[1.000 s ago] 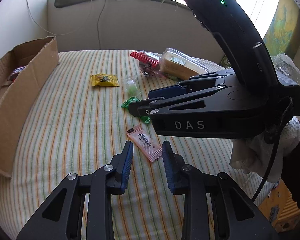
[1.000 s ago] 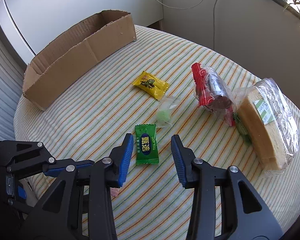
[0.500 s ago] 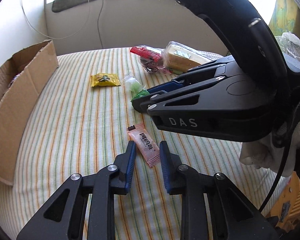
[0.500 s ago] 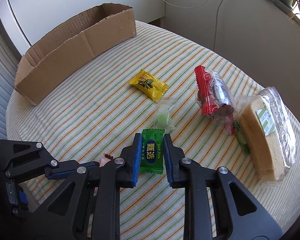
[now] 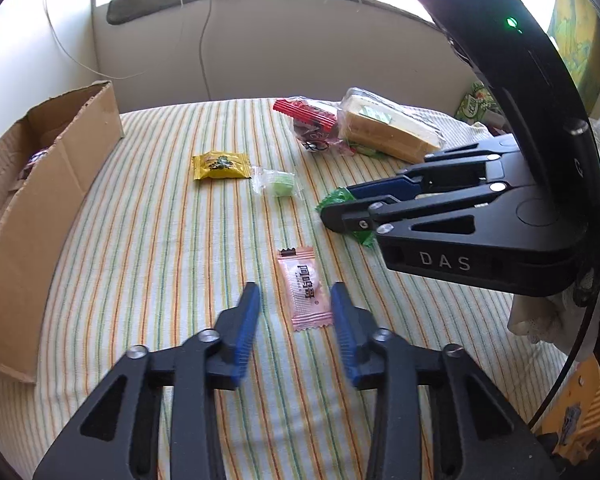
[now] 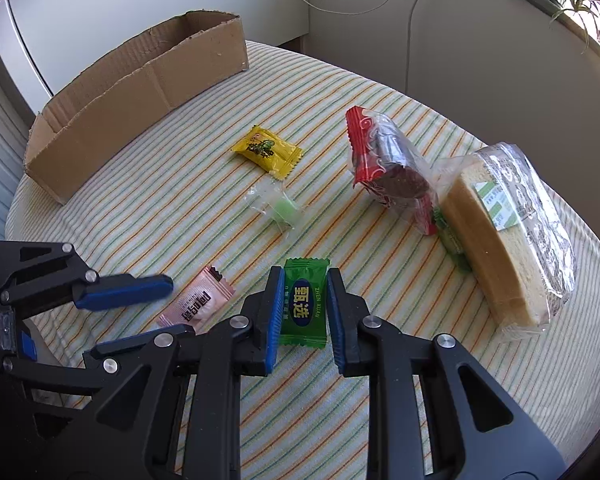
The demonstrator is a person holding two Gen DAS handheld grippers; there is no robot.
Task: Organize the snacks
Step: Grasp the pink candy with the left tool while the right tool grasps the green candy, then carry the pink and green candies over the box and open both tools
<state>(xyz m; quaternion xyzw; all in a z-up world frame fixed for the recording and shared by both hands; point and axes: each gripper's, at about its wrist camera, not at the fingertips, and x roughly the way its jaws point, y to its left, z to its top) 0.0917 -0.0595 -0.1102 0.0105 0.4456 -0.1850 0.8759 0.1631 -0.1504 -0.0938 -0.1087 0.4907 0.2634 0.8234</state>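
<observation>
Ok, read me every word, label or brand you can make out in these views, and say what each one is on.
"DAS": on the side of the right gripper, seen from the left wrist.
"ZHEN XUAN", beside large yellow Chinese characters: on the green candy packet between the right gripper's pads.
Dark Chinese characters, not transcribed here: on the pink candy packet.
Too small or blurred: print on the yellow candy packet, the label on the bagged bread, and the red snack bag.

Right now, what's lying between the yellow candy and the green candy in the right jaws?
In the right wrist view, a clear-wrapped pale green sweet lies between the yellow candy and the green candy.
</observation>
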